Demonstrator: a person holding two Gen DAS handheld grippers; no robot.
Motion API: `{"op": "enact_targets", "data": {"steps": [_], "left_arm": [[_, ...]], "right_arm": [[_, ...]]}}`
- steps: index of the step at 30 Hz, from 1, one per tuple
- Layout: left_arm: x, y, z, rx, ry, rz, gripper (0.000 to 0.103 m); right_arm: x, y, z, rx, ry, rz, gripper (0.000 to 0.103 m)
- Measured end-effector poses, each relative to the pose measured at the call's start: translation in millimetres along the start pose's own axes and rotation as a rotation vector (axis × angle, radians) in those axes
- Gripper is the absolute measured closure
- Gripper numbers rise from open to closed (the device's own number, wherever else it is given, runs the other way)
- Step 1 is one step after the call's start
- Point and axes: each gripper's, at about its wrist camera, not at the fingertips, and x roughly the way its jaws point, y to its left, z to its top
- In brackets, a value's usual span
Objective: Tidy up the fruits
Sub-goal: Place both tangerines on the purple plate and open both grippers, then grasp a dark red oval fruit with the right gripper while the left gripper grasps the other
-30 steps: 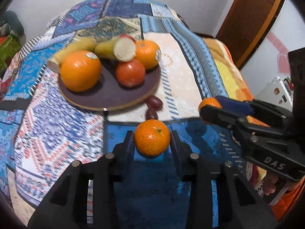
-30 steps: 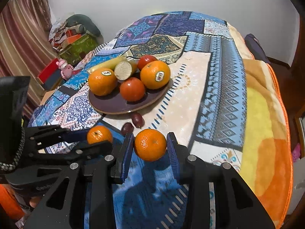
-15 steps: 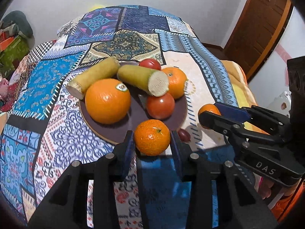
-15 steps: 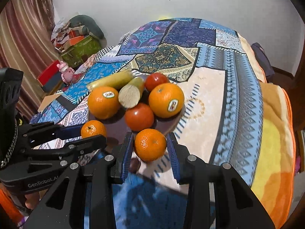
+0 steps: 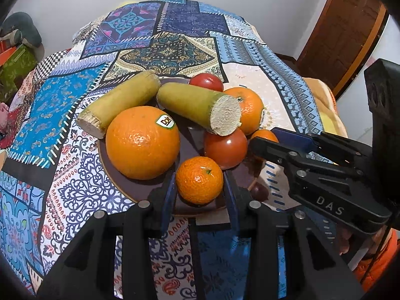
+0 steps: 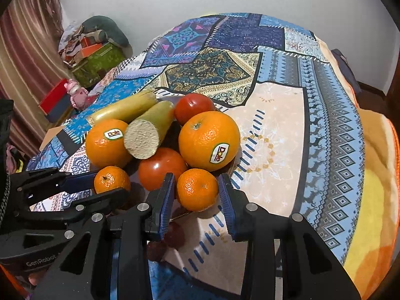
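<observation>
Fingers (image 5: 168,195) of the left gripper (image 5: 199,195) squeeze a small mandarin (image 5: 199,180). A second ago it hung over the bed; now it sits low over the near part of the brown plate (image 5: 140,187), beside the big orange (image 5: 142,143).

From the right view, the right gripper (image 6: 197,197) clenches another mandarin (image 6: 197,189) at the plate's near right edge, by a tomato (image 6: 162,168). Both look ready to let go.

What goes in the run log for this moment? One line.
left gripper: shut on mandarin, over plate | right gripper: shut on second mandarin, at plate edge | neither released
</observation>
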Motion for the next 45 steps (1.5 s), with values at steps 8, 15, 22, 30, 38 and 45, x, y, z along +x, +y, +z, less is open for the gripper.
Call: {"op": "enact_targets", "data": {"steps": [8,15,22,30,38,45], "left_arm": [[9.1,3.6,2.1,-0.016,0.023,-0.004,0.065],[0.6,-1.5,0.2,0.008,0.005,-0.001,0.065],[-13.5,-5.5,-4.4,0.030,-0.020,0.018,0.065],[-31.1,0.4,-12.3,0.016,-0.043,0.016,0.065],[-38.2,4.0,-25.6,0.007,-0.039,0.011,0.065],[-39.9,1.6,-35.5,0.008,-0.027,-0.010,0.065]], "right_arm": [[1.5,-4.4,2.2,0.012,0.002,0.015,0.069],[-1.3,1.6,2.3,-0.024,0.022,0.001,0.068],[-15.1,-0.4,-0.1,-0.015,0.006,0.008,0.068],[-24.9,-3.8,-19.2,-0.008,0.025,0.014,0.068],[-6.7,3.6,-32.1,-0.027,0.091,0.032,0.068],[2.0,8.1,-31.2,-0.019,0.104,0.059,0.072]]}}
